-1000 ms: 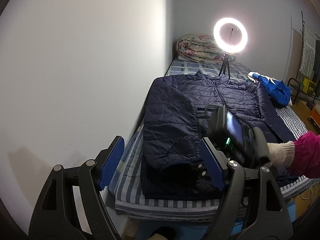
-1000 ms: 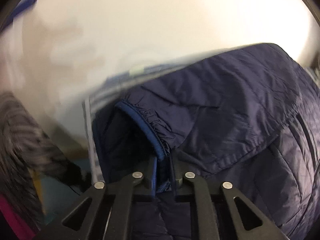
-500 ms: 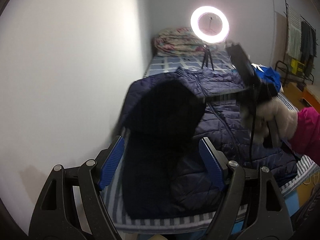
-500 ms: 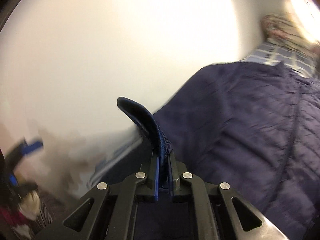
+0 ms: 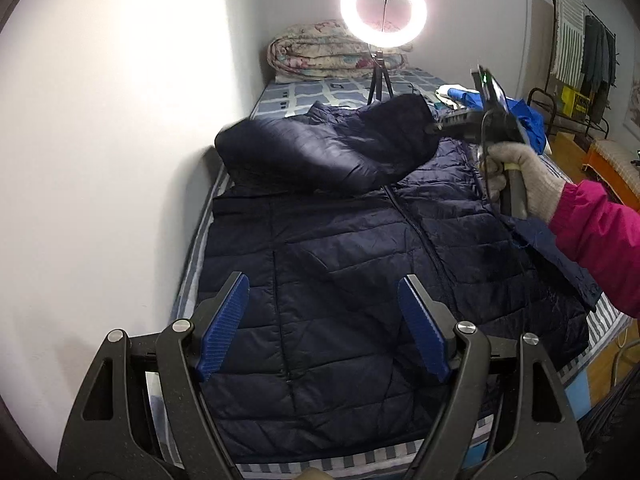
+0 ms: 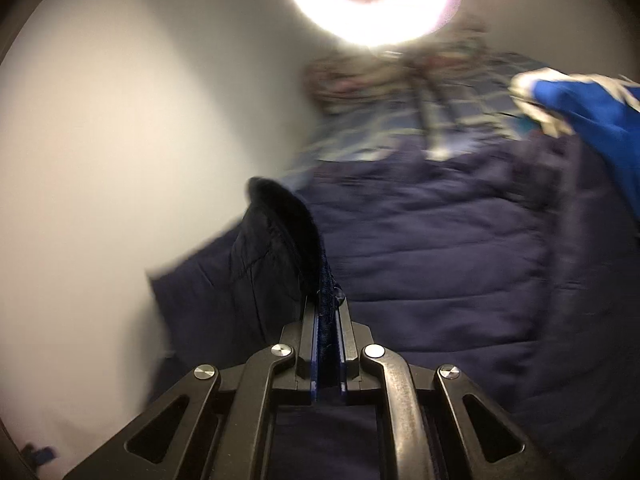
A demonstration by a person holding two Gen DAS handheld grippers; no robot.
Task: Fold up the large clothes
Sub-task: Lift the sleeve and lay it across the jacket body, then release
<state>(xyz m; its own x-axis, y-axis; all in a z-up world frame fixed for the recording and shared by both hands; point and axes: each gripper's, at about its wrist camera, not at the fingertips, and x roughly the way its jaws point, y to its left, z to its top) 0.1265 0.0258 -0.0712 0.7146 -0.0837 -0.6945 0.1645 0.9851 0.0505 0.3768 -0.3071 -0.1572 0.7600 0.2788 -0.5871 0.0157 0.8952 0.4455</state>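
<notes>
A large navy quilted jacket (image 5: pixel 360 272) lies front-up on the striped bed, zipper running down its middle. My left gripper (image 5: pixel 324 328) is open and empty, hovering above the jacket's lower hem. My right gripper (image 6: pixel 328 316) is shut on the cuff of the jacket's left sleeve (image 6: pixel 288 232). In the left wrist view that gripper (image 5: pixel 434 128) holds the sleeve (image 5: pixel 320 152) lifted and stretched across the jacket's chest towards the right.
A white wall (image 5: pixel 112 160) runs along the bed's left side. A lit ring light on a tripod (image 5: pixel 382 12) stands at the bed's far end before a rolled quilt (image 5: pixel 320 52). A blue garment (image 5: pixel 524 120) lies at the far right.
My right gripper has carried the sleeve cuff up from the lower jacket and across towards the collar and right. My left gripper has stayed open over the hem.
</notes>
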